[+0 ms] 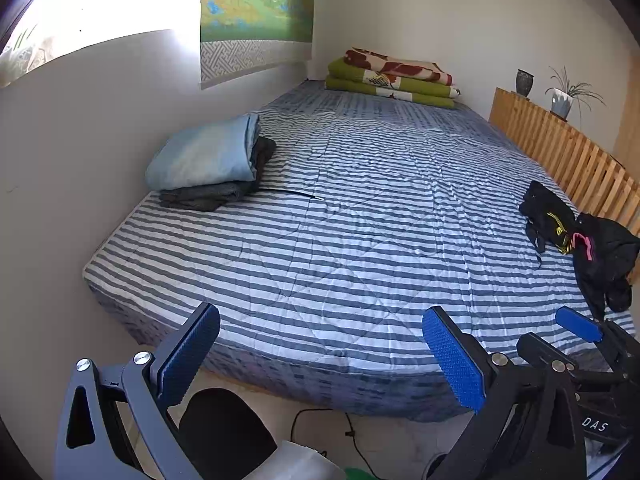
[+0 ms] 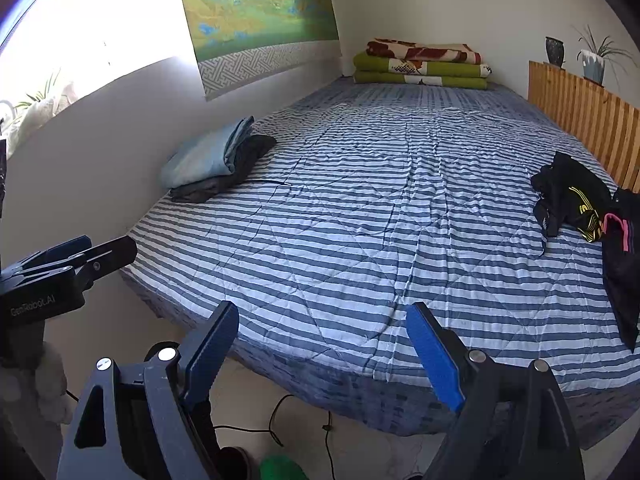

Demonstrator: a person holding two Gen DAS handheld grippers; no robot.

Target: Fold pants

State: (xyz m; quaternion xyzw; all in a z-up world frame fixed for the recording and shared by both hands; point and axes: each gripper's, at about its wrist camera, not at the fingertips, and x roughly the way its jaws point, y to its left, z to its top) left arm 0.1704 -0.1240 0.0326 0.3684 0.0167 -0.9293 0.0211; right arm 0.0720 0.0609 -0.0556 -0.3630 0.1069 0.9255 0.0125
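Blue ribbed pads line the fingers of both tools; the left gripper [image 1: 320, 344] stands spread wide with nothing between its fingers, and the right gripper [image 2: 322, 344] is likewise released and empty; both hang over the near edge of the bed [image 1: 320, 208]. The left wrist view catches the right gripper at its lower right corner, while the right wrist view shows the left gripper from the side at its left edge, with a pale-gloved hand [image 2: 44, 380] beneath it; only the left wrist view shows a dark shoe tip [image 1: 224, 420] on the floor; a black cable [image 2: 280, 420] trails on the floor in both. The blue and white striped quilt lies creased and mostly bare; the black pants [image 2: 568, 196] sit crumpled at its right side beside a wooden slatted rail [image 2: 580, 100], touching another dark garment [image 2: 624, 264] with pink trim; on the left, by the white wall, rests a folded pile [image 1: 208, 160], light blue over dark grey. Farther back lie stacked green and red blankets [image 2: 420, 64]; a map poster [image 2: 256, 4] hangs beside a bright window; a vase [image 2: 554, 50] and potted plant [image 2: 594, 60] top the rail.
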